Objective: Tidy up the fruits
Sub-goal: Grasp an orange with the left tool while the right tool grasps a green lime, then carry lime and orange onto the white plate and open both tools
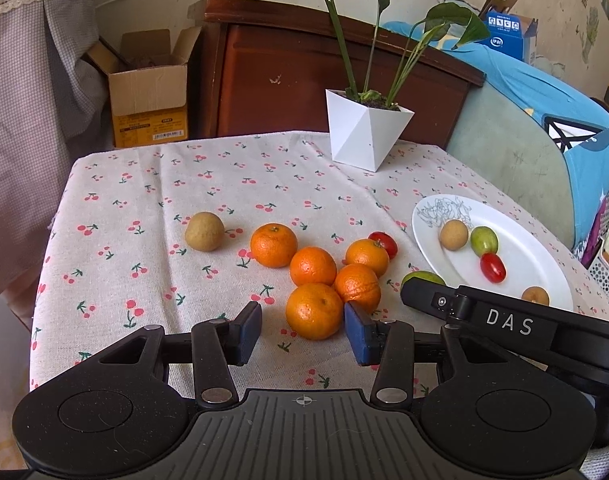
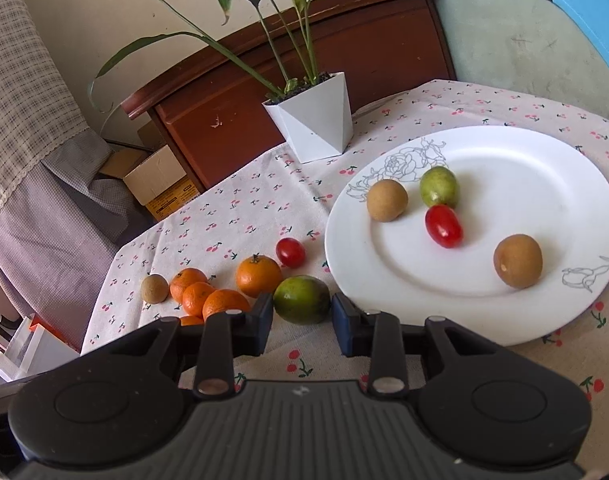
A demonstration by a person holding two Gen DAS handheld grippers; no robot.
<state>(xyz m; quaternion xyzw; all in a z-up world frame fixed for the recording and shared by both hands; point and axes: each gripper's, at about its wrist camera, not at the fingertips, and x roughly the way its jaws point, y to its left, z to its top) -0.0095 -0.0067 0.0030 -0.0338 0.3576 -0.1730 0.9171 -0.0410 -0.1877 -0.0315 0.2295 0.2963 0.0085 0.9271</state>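
Observation:
Several tangerines lie clustered on the cherry-print tablecloth. My left gripper [image 1: 303, 330] is open with the nearest tangerine [image 1: 314, 311] between its fingertips, not clamped. My right gripper [image 2: 302, 322] is open just in front of a green fruit [image 2: 302, 299] that lies beside the white plate [image 2: 552, 312]. The plate holds two brown longans [image 2: 387, 200] [image 2: 518, 261], a green fruit [image 2: 439, 186] and a red tomato [image 2: 444, 226]. Another red tomato [image 2: 290, 252] and a loose longan [image 1: 204, 231] lie on the cloth.
A white faceted pot [image 1: 362, 132] with a leafy plant stands at the table's far side. A wooden cabinet [image 1: 304, 76] and a cardboard box [image 1: 148, 92] are behind the table. A green chair with blue cloth [image 1: 544, 120] is at the right.

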